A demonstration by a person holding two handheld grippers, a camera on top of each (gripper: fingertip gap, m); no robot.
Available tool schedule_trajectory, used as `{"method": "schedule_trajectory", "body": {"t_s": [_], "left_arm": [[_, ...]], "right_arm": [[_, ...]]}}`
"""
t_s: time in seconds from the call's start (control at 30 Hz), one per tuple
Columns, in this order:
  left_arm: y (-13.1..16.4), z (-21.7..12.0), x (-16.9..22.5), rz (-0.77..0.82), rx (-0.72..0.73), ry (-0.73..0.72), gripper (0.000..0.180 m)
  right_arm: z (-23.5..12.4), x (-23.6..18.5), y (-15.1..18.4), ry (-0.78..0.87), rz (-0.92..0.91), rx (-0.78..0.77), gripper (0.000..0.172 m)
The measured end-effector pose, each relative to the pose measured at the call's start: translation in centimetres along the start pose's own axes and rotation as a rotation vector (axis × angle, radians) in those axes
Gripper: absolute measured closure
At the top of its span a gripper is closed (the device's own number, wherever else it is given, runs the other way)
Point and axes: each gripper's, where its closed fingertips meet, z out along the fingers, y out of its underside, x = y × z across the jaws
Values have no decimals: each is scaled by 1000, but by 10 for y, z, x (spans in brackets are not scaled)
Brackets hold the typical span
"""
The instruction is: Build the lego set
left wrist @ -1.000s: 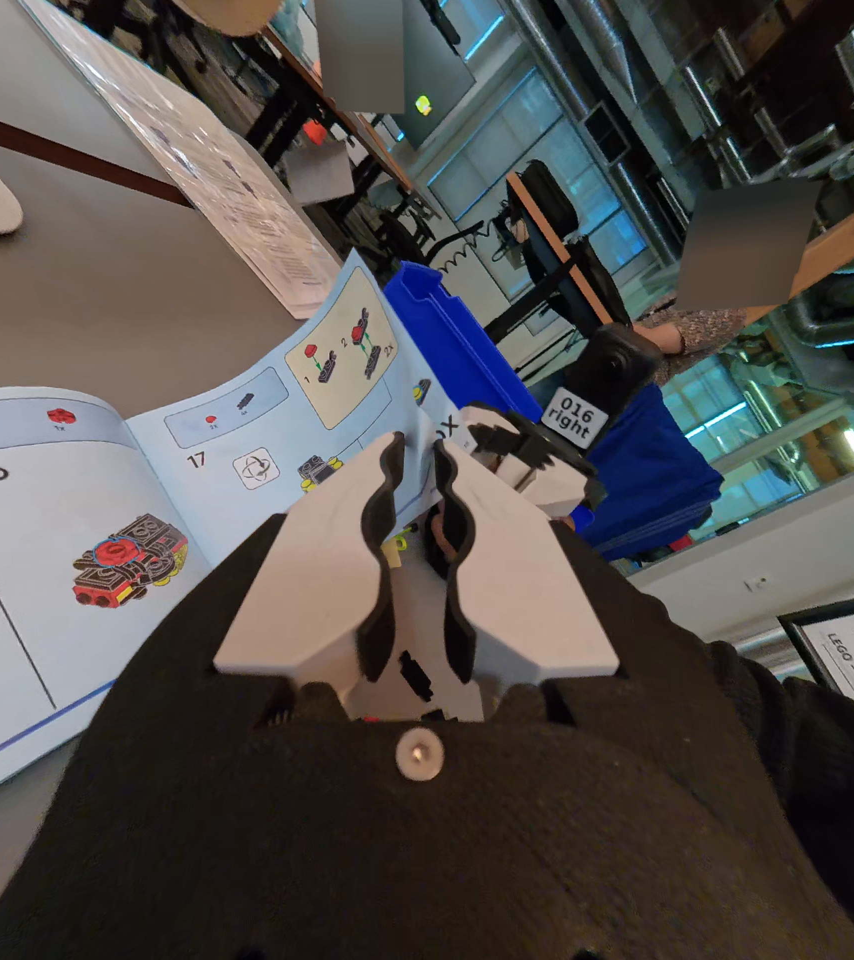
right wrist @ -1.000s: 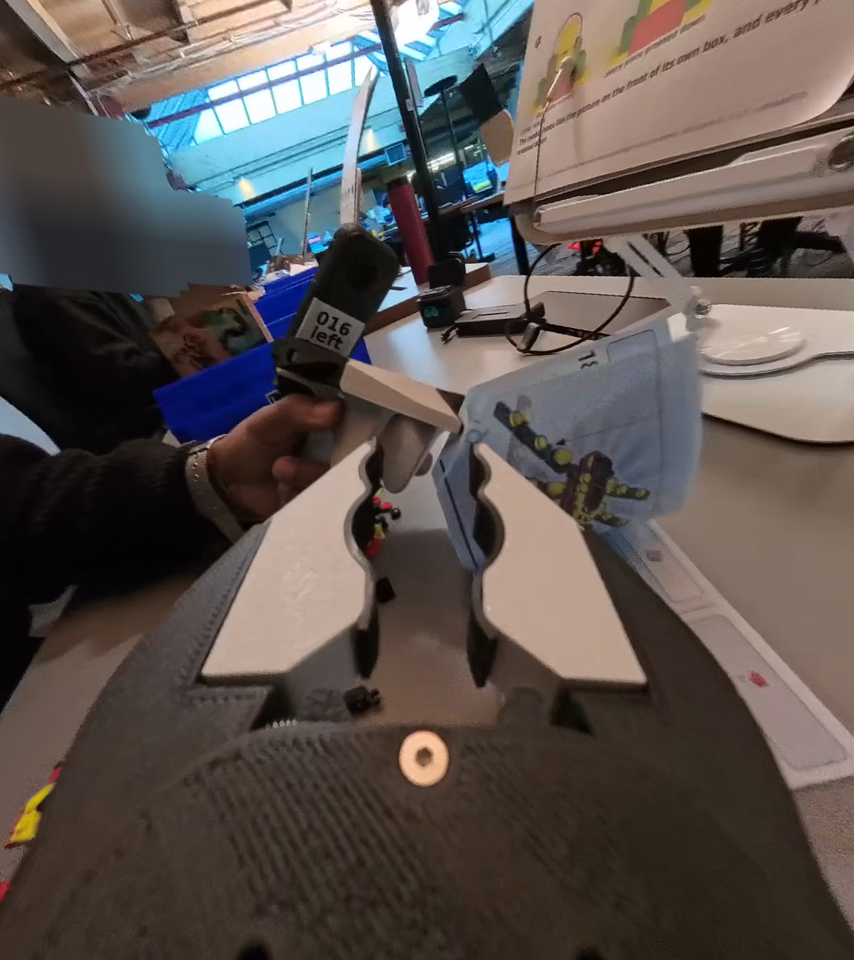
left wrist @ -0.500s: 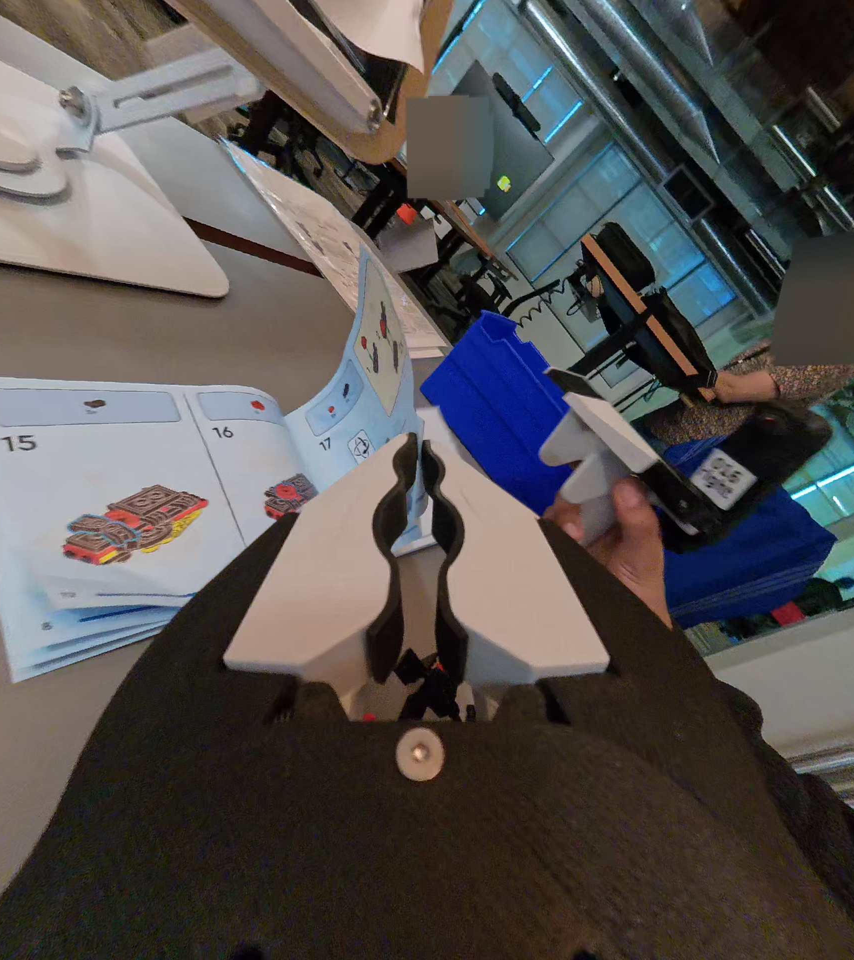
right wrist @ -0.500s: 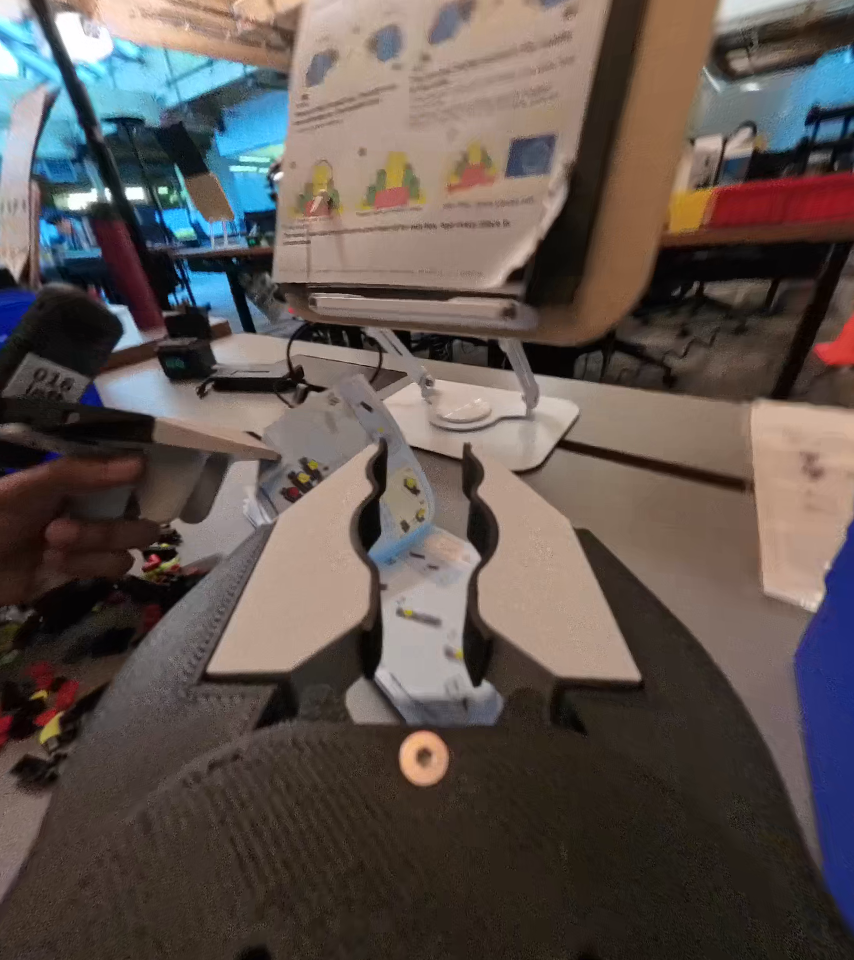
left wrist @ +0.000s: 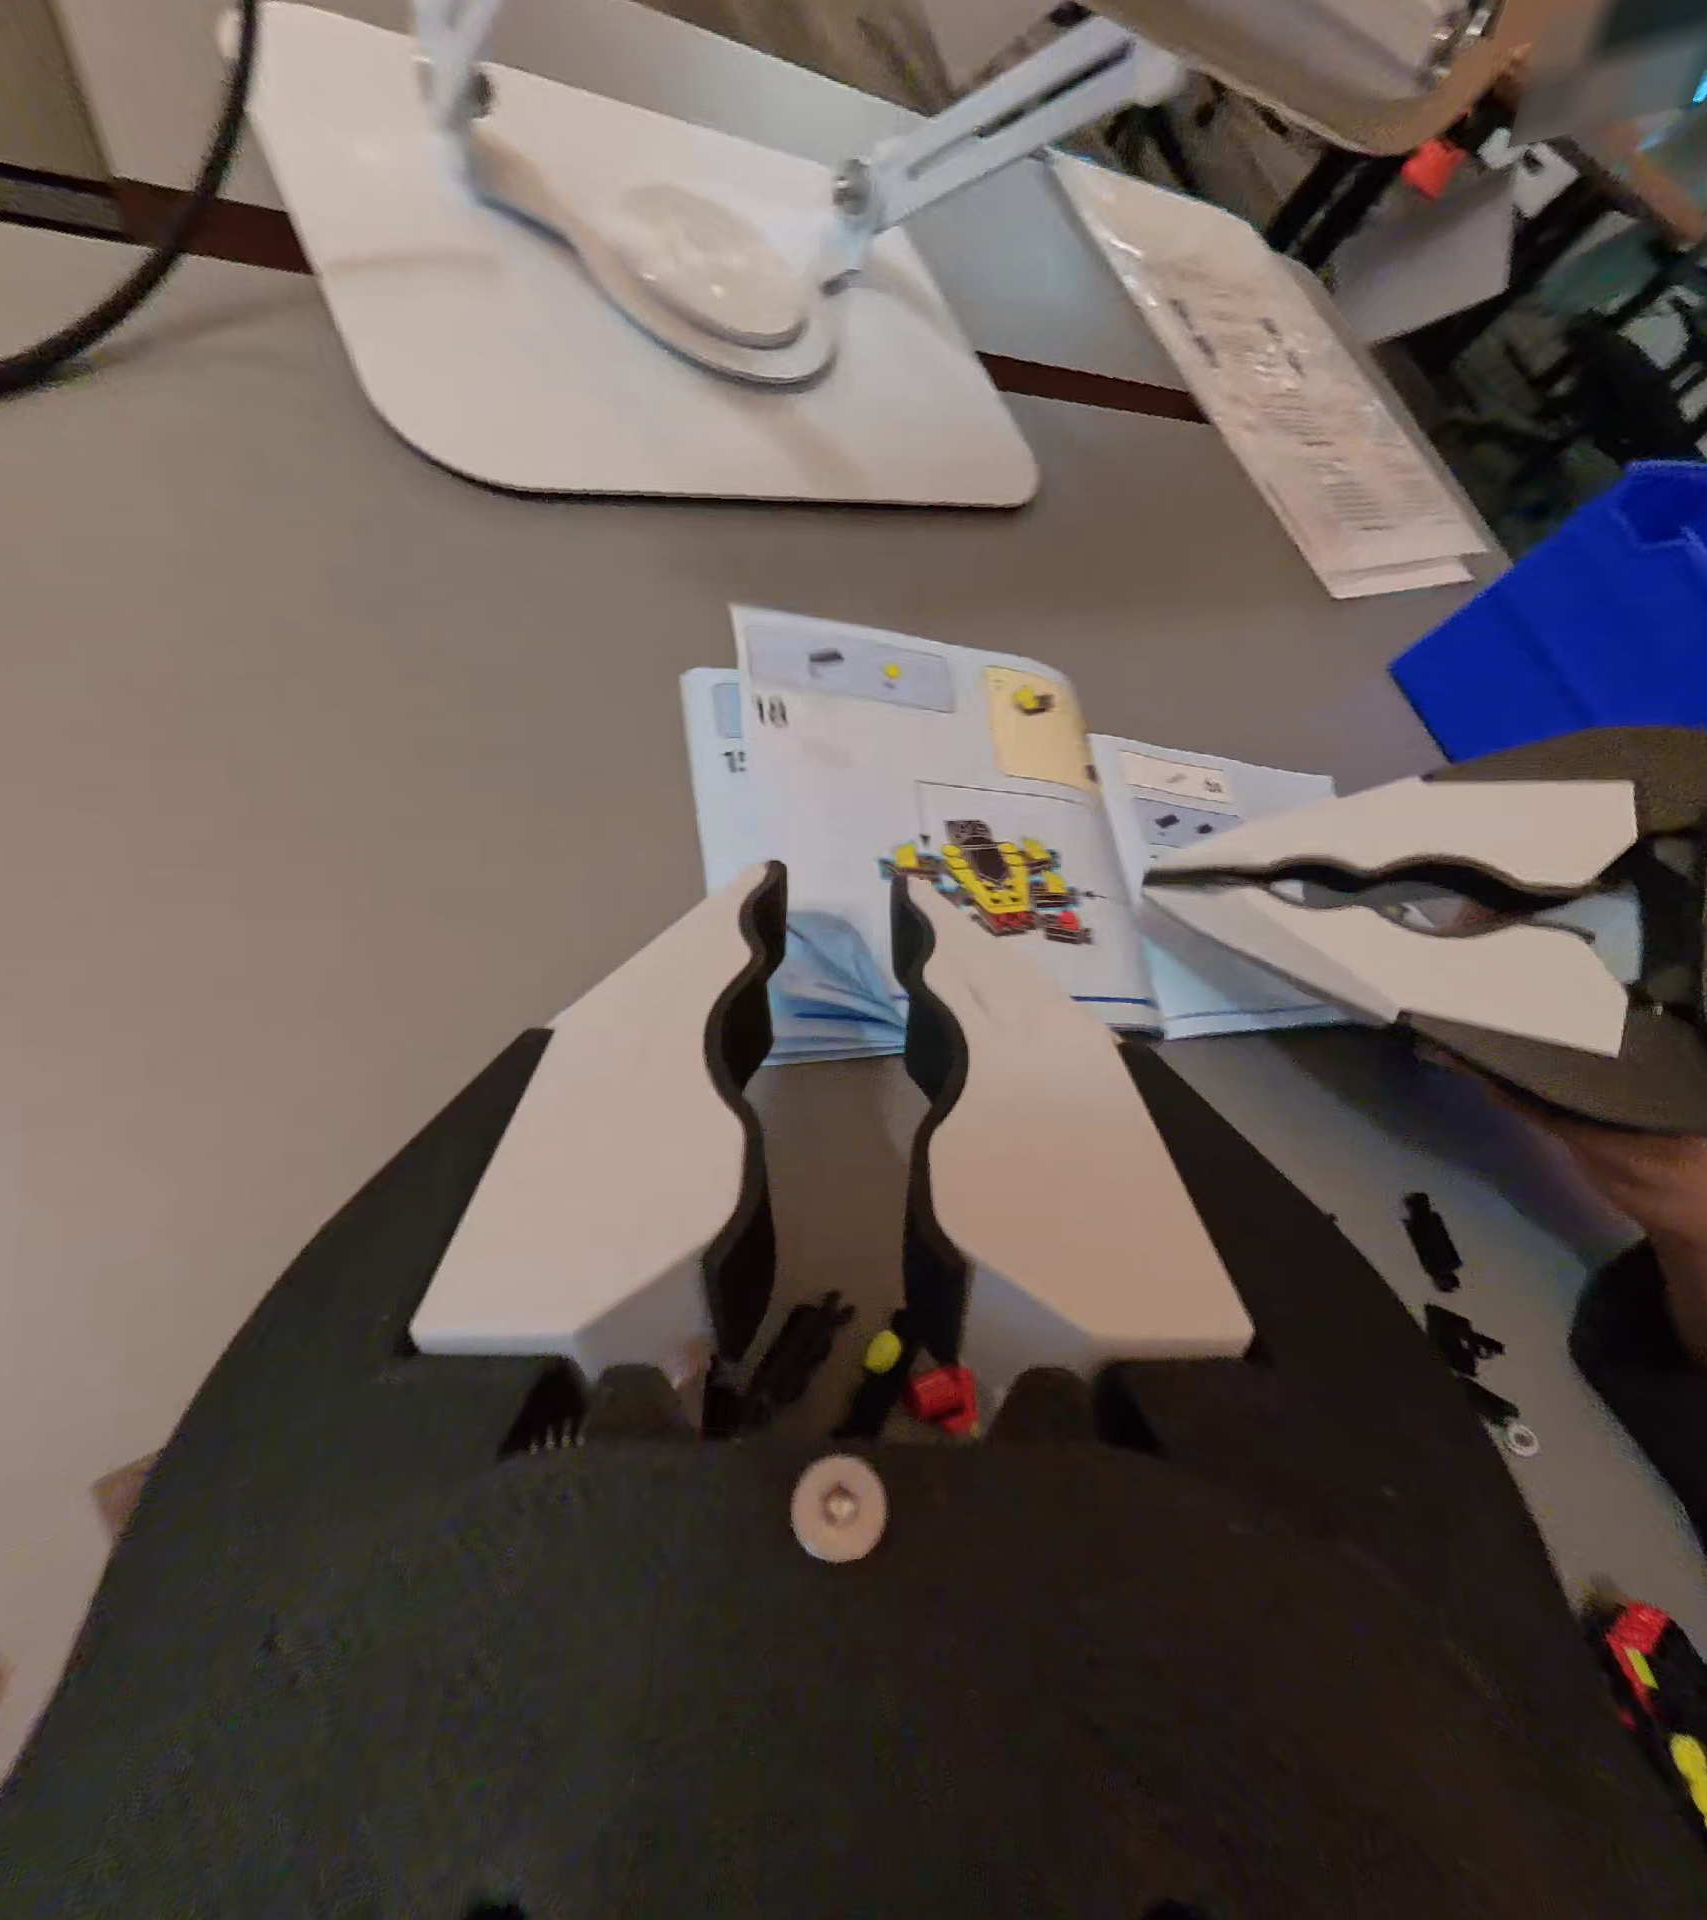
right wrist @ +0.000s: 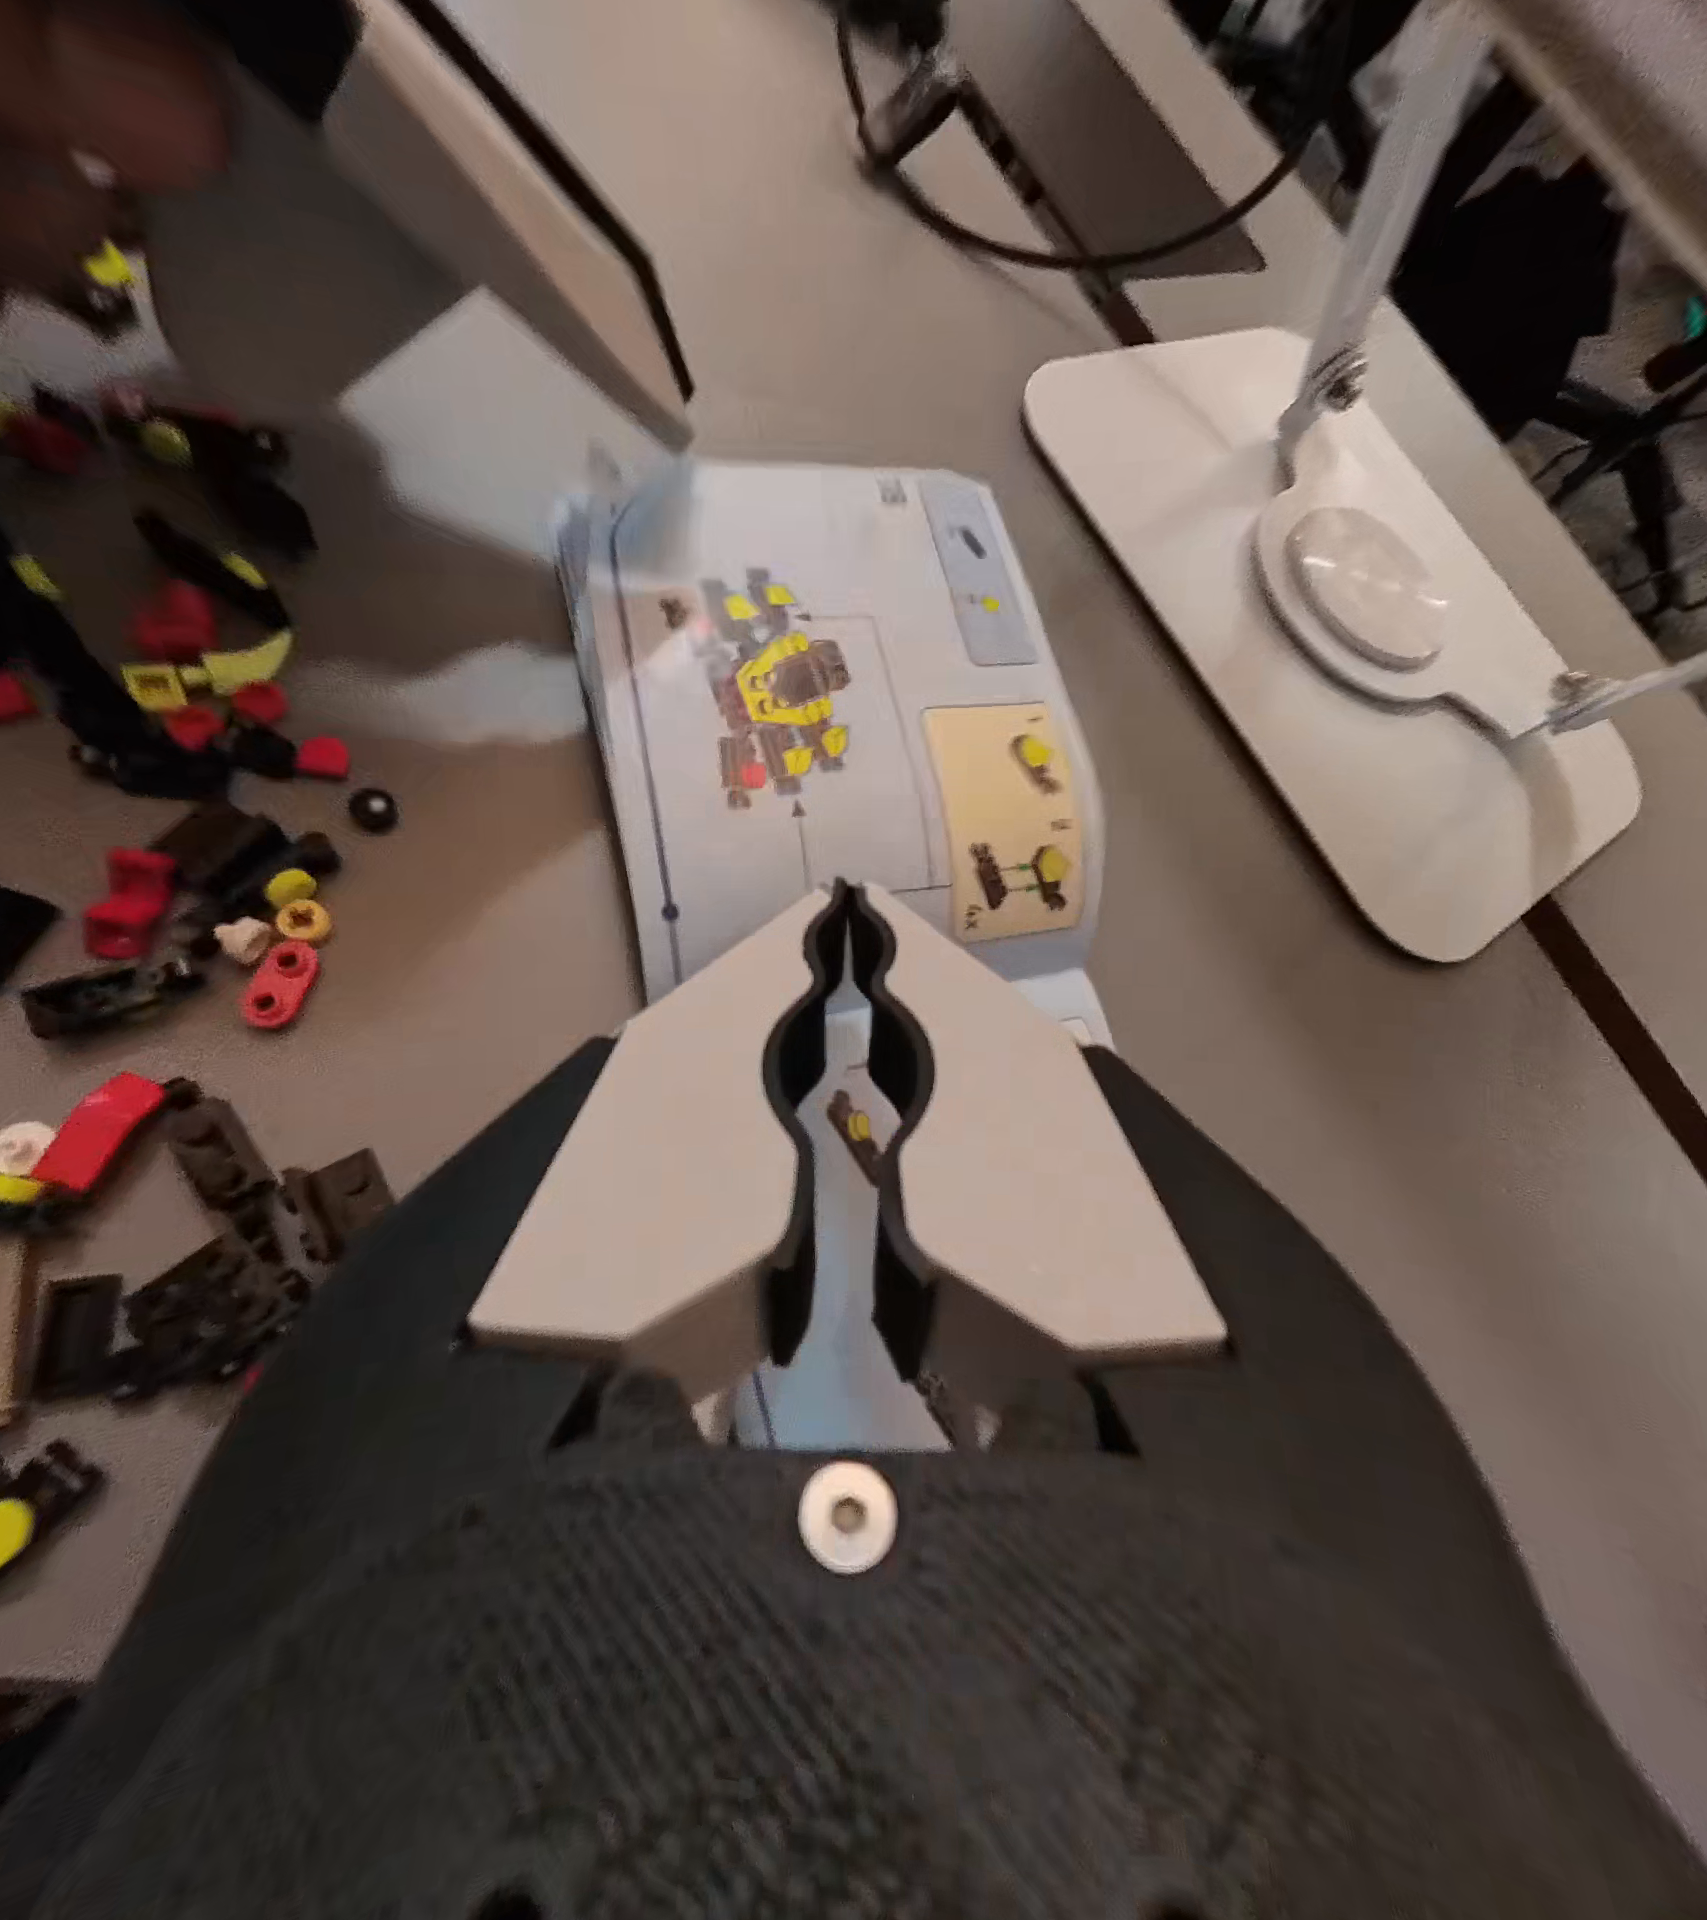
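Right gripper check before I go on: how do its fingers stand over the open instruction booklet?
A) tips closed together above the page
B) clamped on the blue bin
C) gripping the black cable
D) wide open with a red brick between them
A: in the right wrist view the right gripper has its tips meeting above the instruction booklet, and the left wrist view shows the same tips together, away from the blue bin.

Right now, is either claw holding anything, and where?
Neither. The left gripper is open above the booklet; the right gripper is shut, tips together over the page.
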Motion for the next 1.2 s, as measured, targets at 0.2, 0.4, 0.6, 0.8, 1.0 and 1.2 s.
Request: {"method": "schedule_trajectory", "body": {"t_s": [0.2,0.4,0.6,0.8,1.0,1.2], "left_arm": [[-13,-4,15,88,89,10,152],[16,9,-13,157,-75,-157,161],[31,10,-22,146,-164,-162,163],[33,8,-23,182,-184,-190,166],[33,7,-24,181,-186,-196,165],[38,3,-20,186,-230,-176,164]], "right_arm": [[13,-12,10,29,-104,-59,172],[11,-14,9,5,-95,-20,172],[8,-13,10,23,-162,2,172],[2,5,9,79,-61,26,172],[-10,-2,4,19,-23,54,172],[1,-7,22,0,-35,-45,172]]}}
